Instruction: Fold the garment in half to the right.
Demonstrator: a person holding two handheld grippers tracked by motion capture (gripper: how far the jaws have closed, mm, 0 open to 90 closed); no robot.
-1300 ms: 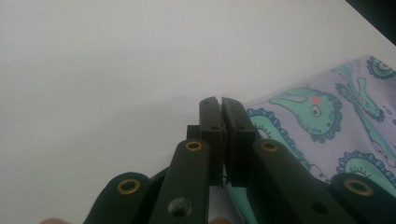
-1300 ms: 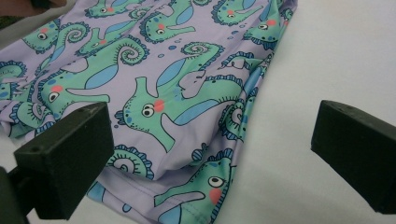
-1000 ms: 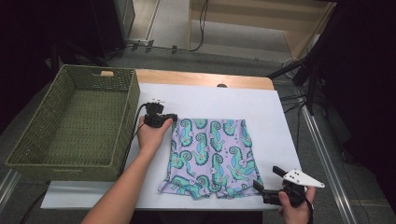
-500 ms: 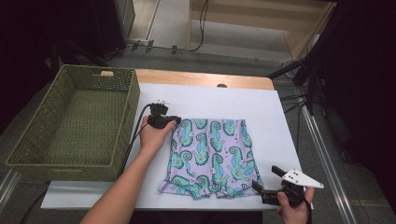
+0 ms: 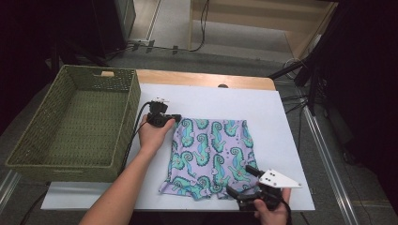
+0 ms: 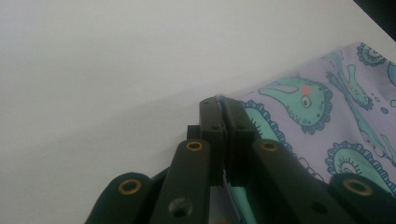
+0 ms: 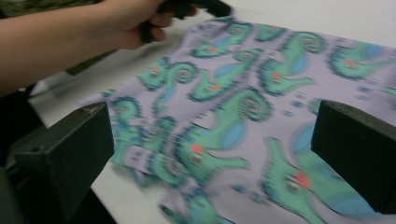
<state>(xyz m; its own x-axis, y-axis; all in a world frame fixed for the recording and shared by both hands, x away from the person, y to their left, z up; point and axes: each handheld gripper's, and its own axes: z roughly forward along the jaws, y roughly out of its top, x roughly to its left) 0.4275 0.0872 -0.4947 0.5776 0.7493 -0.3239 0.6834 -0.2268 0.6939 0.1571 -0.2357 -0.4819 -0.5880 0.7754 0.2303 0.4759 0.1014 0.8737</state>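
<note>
The left gripper point(image 5: 165, 119) hides the shorts' point(image 5: 211, 157) far left corner, and its fingers point(image 6: 219, 122) have just closed to pinch the fabric there. The shorts lie flat mid-worktop point(image 5: 263, 112), long axis running far edge to near edge, legs nearest the near edge. The right gripper point(image 5: 245, 185), fingers point(image 7: 65, 154) wide, hovers over the near right leg; its view is blurred.

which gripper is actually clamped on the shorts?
The left gripper: its jaws, just closed, pinch the waistband corner of the seahorse shorts. The right gripper hangs wide open over a leg hem.
</note>
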